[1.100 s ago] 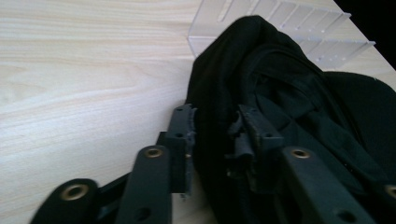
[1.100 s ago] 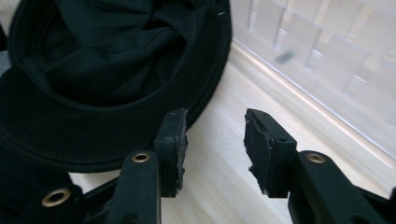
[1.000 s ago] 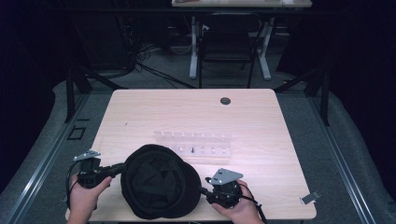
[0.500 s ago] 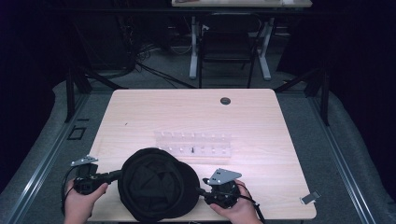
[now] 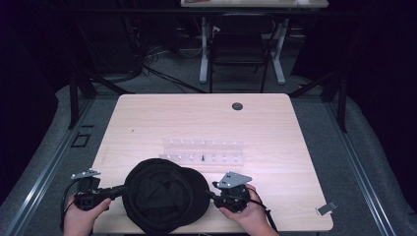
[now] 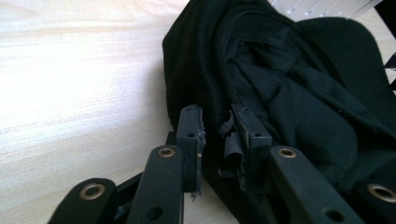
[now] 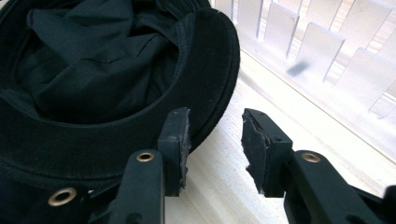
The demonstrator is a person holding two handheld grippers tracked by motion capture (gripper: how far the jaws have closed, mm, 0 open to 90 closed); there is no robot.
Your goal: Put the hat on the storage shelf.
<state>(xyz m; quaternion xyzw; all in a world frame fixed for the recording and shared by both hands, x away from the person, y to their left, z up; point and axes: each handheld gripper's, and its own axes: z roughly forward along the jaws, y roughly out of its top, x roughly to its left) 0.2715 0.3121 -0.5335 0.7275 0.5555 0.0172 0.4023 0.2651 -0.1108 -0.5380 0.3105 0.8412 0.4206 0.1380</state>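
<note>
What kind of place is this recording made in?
Probably a lab or recording studio: dark surroundings, a lone wooden table on grey floor, cables and another desk behind, and hand-held grippers working a black hat.

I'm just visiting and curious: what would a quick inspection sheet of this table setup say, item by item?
Surface: pale wooden table, round dark grommet near its far edge.
Job's things: black hat lying crown down at the near edge.
Clutter: clear plastic rack behind the hat; small grey piece at the near right corner.
Grippers: left gripper has hat fabric between its jaws, which have just been opening; right gripper open beside the brim, pads not pressing it.
Cables: bundle on the floor beyond the table.
Surroundings: dark room, chair, second table.
</note>
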